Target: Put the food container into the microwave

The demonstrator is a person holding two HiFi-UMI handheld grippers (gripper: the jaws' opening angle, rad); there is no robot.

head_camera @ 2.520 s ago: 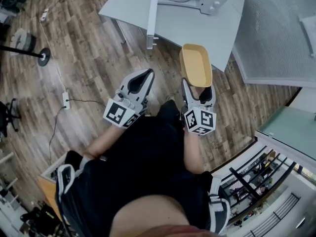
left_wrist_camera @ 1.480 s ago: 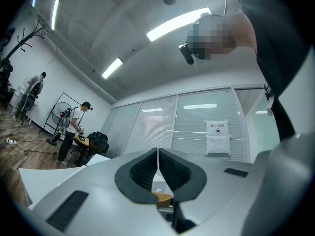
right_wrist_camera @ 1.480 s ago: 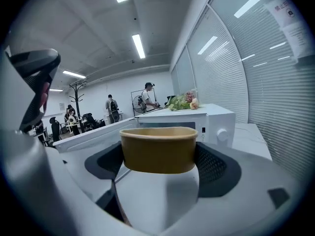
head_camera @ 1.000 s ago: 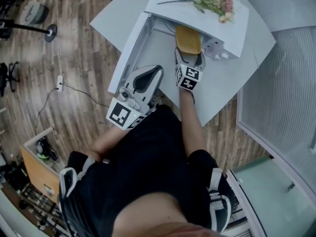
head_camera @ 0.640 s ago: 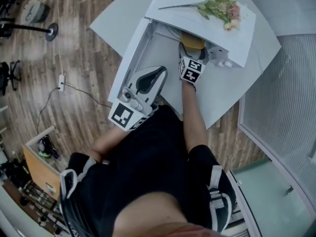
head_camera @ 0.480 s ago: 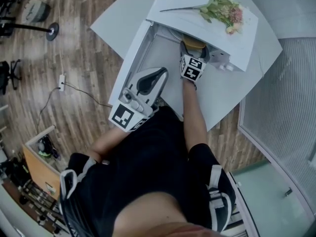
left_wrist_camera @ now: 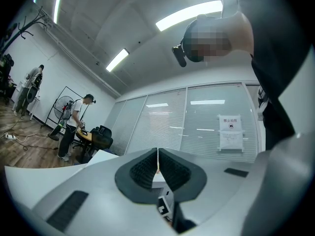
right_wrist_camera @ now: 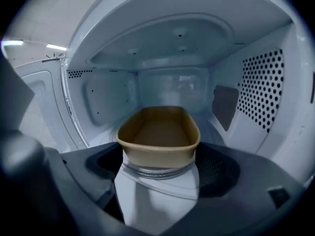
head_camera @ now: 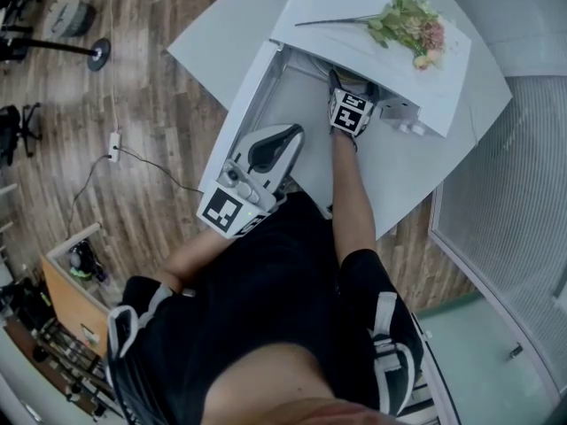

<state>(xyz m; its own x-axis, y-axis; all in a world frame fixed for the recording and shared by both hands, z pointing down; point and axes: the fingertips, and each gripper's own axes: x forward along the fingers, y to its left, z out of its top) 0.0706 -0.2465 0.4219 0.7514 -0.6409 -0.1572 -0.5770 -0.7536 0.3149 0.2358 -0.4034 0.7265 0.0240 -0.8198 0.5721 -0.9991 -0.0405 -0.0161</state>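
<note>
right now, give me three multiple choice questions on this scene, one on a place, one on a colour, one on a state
1. Where is the food container? A on a shelf; B inside the microwave; C on the microwave's top.
2. What colour is the food container? A tan yellow; B blue; C black.
3. How do the left gripper's jaws stand? A wide apart; B clamped on a cup; C together, empty.
Key: B, the microwave's walls surround it; A, its rim and sides look tan yellow; C, they meet with nothing between.
</note>
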